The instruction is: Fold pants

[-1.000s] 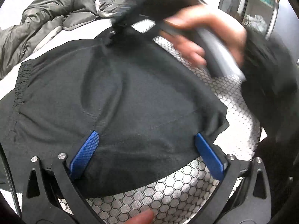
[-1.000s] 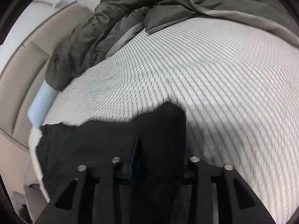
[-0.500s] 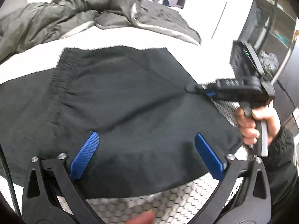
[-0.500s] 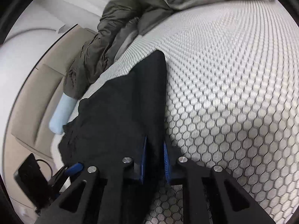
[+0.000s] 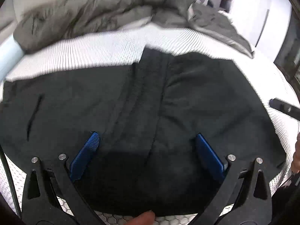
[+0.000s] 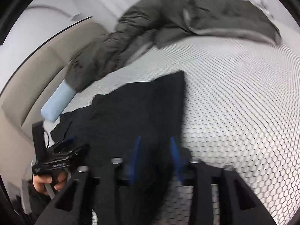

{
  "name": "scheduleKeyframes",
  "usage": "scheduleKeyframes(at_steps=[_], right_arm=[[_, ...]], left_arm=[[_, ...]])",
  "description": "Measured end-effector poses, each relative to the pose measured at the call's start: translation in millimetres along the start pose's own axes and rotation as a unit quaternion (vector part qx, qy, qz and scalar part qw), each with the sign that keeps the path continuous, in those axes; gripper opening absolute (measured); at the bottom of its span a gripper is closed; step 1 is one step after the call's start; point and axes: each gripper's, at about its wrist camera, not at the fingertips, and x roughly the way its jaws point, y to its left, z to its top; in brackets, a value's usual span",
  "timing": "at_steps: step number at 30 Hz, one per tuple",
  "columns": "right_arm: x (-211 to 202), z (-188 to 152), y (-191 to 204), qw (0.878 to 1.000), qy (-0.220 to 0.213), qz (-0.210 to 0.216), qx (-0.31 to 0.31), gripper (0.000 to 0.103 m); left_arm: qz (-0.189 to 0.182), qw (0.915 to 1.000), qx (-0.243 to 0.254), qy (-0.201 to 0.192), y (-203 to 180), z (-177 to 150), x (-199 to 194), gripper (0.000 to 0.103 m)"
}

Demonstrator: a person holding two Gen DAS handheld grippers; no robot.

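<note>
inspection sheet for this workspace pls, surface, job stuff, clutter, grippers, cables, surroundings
surface: white honeycomb-pattern mattress.
job's things: black pants lying folded and flat.
clutter: grey quilt bunched at the far edge; light blue roll beside it.
grippers: left gripper open over the pants; right gripper jaws just opened, pads apart, cloth below.
cables: thin black cable at the left gripper.
surroundings: beige headboard; white wall.

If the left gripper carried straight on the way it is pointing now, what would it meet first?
Most likely the black pants spread on the bed: the left gripper is angled down at them with open jaws, though depth is unclear.
</note>
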Motion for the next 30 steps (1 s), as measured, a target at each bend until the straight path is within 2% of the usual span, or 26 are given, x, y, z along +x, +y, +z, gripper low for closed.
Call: scheduleKeyframes(at_steps=[3,5,7,10,11,13,16,18,20,22,25,27,28,30], right_arm=[[17,-11,35,0.997,0.028,-0.028,-0.073,0.051],[34,-18,53,0.992,0.056,-0.026,-0.109,0.051],[47,-29,61,0.987,0.082,-0.029,-0.136,0.052],[53,-41,63,0.982,0.086,-0.04,-0.16,0.054],[55,-40,62,0.983,0.087,-0.037,-0.157,0.055],[55,-40,61,0.985,0.086,-0.031,-0.147,0.056],[55,-41,62,0.985,0.083,-0.032,-0.146,0.056],[57,-37,62,0.984,0.085,-0.038,-0.155,0.057],[58,-38,60,0.979,0.097,-0.053,-0.172,0.057],[51,-39,53,0.976,0.103,-0.077,-0.177,0.057],[40,-37,35,0.979,0.106,-0.073,-0.159,0.057],[36,-36,32,0.981,0.099,-0.061,-0.153,0.057],[34,-35,33,0.982,0.095,-0.061,-0.152,0.057],[29,-30,39,0.985,0.077,-0.054,-0.147,0.057]], left_arm=[[-0.01,0.9977,0.058,-0.034,-20,-2,-14,0.102],[-0.007,0.993,0.1,-0.064,-31,-5,-25,0.102],[-0.017,0.9886,0.117,-0.092,-36,-9,-38,0.102],[-0.018,0.984,0.127,-0.124,-40,-8,-53,0.102],[-0.034,0.9837,0.131,-0.118,-42,-9,-53,0.102],[-0.06,0.9841,0.145,-0.082,-51,-12,-47,0.102],[-0.053,0.9769,0.2,-0.054,-68,-27,-39,0.102],[-0.046,0.9755,0.214,-0.02,-68,-31,-25,0.102],[-0.032,0.979,0.202,0.001,-60,-29,-13,0.1],[-0.018,0.9828,0.184,0.004,-48,-28,-10,0.094],[0.003,0.9878,0.155,0.017,-30,-26,-4,0.095],[-0.001,0.9921,0.123,0.023,-21,-24,-5,0.093],[-0.007,0.9925,0.121,0.015,-22,-23,-11,0.088],[-0.046,0.9922,0.116,-0.004,-24,-24,-29,0.086]])
